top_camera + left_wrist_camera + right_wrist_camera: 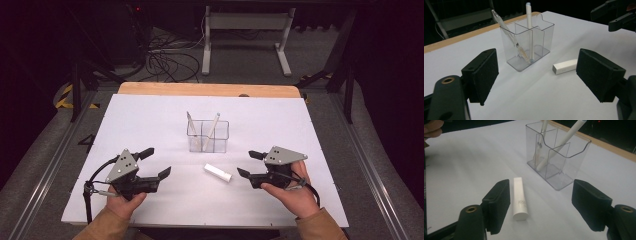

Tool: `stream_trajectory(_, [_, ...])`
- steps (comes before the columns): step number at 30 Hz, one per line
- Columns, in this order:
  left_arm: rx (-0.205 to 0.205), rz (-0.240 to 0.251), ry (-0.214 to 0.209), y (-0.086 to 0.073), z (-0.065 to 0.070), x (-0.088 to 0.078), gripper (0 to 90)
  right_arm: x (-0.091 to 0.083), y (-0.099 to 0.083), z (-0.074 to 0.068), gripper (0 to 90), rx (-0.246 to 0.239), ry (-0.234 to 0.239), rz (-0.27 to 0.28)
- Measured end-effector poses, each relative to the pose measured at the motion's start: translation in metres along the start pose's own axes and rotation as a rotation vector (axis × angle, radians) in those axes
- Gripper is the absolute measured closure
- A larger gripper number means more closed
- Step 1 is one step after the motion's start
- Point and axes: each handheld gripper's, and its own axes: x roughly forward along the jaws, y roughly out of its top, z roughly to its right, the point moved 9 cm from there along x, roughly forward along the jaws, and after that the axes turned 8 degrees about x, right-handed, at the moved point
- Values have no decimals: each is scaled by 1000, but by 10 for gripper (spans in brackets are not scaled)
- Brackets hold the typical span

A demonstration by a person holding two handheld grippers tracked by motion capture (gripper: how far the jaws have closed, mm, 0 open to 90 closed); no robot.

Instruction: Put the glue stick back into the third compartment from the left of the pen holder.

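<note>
High view: my left gripper (153, 162) and right gripper (247, 163) rest on the white table (150, 115), both jaws wide, nothing held. The short white cylindrical stick (217, 173) lies between them, nearer my right, long axis diagonal, in front of the clear plastic two-compartment holder (208, 136).

Left gripper view: stick (565, 66) ahead-right, holder (527, 45) holds two pens.

Right gripper view: stick (519, 198) just beside the left jaw, pointing away; open table around.
</note>
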Motion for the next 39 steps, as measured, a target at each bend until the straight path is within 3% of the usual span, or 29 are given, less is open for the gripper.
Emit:
stream_trajectory(17, [9,3,16,1,-3,-2,192,21,-3,-10,310,-42,17,-153])
stream_trajectory(39, [8,5,35,2,-8,-5,192,55,-26,-18,304,-82,26,-326])
